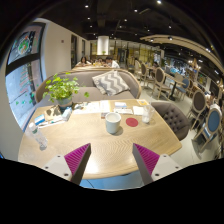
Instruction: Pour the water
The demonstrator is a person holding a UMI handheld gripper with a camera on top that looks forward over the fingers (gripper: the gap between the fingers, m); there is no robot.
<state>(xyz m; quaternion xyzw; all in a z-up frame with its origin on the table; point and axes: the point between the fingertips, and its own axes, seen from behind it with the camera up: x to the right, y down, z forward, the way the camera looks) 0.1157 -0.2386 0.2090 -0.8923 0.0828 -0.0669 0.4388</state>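
Note:
A round light wooden table (100, 140) stands ahead of my gripper (111, 160). On it a grey-white cup (113, 122) stands near the middle, well beyond the fingertips. A white cup (131, 122) sits just right of it. My fingers with magenta pads (76, 157) are spread wide apart over the table's near edge, with nothing between them.
A green potted plant (62, 90) stands at the table's far left. Papers and small items (120, 106) lie at the far side. A small bottle-like item (42, 140) stands at the left edge. A grey sofa with a striped cushion (111, 82) is behind, with chairs (205, 120) on the right.

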